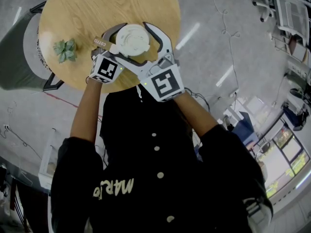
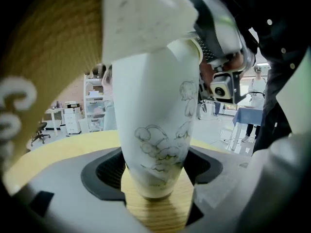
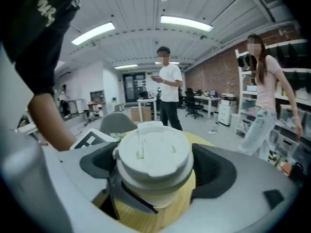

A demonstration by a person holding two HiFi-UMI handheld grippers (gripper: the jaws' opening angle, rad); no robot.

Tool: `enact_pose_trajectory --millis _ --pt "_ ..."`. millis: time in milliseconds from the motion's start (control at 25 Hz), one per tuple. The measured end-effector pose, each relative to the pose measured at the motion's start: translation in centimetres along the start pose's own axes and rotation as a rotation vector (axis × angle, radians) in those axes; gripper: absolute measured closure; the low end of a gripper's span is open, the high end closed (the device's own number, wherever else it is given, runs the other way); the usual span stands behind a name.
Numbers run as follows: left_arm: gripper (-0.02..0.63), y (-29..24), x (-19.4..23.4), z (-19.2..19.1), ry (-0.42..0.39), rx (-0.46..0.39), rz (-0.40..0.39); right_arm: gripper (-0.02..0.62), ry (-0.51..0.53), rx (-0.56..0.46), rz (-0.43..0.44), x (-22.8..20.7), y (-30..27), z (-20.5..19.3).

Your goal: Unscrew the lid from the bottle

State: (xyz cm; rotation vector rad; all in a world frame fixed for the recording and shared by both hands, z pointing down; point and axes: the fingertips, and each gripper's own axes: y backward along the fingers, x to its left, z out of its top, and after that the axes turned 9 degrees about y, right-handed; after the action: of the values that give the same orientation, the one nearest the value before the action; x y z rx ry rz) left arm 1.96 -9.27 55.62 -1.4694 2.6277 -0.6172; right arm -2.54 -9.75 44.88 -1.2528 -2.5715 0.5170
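Tall white bottle point(image 2: 155, 130) upright on round wooden tabletop point(image 1: 97, 4), clamped low in left gripper point(image 2: 155, 171) jaws. Right gripper point(image 3: 153, 166) jaws spread around round white lid point(image 3: 153, 152), barely clear. Likely smooth, slippery; best gripped at lid rim.

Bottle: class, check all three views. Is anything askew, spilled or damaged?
Nothing stands out. The bottle stands upright on the table with its lid on, and no spill or damage is visible.

The black jacket point(image 1: 114, 187) reads "MAR", the brown band point(image 1: 99, 41) perhaps "COFFEE".
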Motion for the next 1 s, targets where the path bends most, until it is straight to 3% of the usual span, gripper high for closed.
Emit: enact_pose_trajectory --millis 160,280,360,440,600,680,880,1000 --pt "0.244 0.0 -0.1 0.0 -0.001 0.000 0.000 0.117 0.177 -0.090 0.320 0.9 0.3 0.6" --pt "0.244 0.0 0.1 -0.2 0.001 -0.001 0.002 0.117 0.294 -0.091 0.548 1.7 0.5 0.2" --pt "0.244 0.0 0.1 -0.3 0.004 -0.002 0.004 0.117 0.333 -0.077 0.652 1.9 0.7 -0.1" --pt "0.244 -0.1 0.0 -0.2 0.005 -0.001 0.004 0.115 0.354 -0.068 0.698 2.1 0.8 -0.1" --pt "0.244 -0.1 -0.1 -0.2 0.002 0.003 0.003 0.096 0.331 -0.037 0.683 2.3 1.0 -0.3" --pt "0.244 0.0 0.0 -0.2 0.001 0.003 0.004 0.083 0.299 -0.034 0.635 2.1 1.2 -0.1" --pt "0.244 0.0 0.0 -0.2 0.005 -0.001 0.005 0.075 0.065 -0.031 0.324 0.1 1.8 1.1" --pt "0.244 0.0 0.0 -0.1 0.006 -0.005 0.005 0.075 -0.009 0.027 0.132 0.0 1.6 0.7"
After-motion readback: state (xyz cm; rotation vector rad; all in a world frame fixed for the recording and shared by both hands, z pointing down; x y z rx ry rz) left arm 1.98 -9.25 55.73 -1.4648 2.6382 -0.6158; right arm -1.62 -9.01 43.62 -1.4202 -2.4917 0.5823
